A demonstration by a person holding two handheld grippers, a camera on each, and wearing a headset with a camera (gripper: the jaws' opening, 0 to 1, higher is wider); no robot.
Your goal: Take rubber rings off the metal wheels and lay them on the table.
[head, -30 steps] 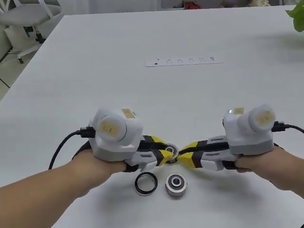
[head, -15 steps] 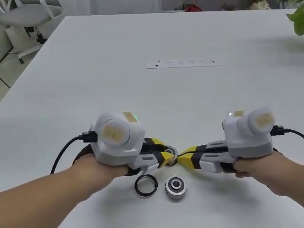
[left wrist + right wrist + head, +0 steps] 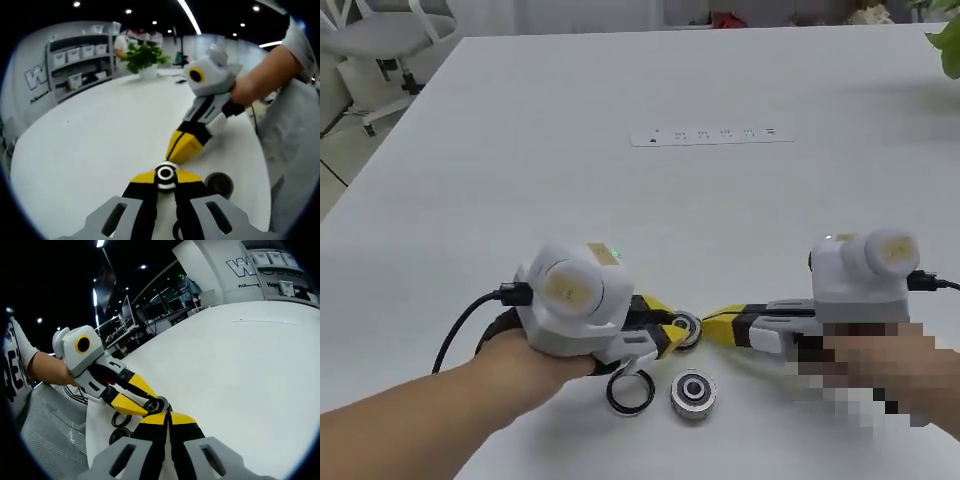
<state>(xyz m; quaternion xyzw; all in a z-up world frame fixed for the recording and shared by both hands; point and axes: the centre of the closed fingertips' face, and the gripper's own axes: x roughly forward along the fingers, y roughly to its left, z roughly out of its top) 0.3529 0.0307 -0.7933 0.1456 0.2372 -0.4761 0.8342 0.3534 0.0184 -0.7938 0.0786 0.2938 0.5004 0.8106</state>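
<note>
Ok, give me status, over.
Left claw shut on a metal wheel. Right claw shut, tip at that wheel. One rubber ring off, flat on table beside second wheel. Nothing in the way.

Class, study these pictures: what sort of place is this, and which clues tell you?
Probably an office-style lab or workroom: a big white table with a socket strip on it, a swivel chair beside it, and shelves of storage bins.
</note>
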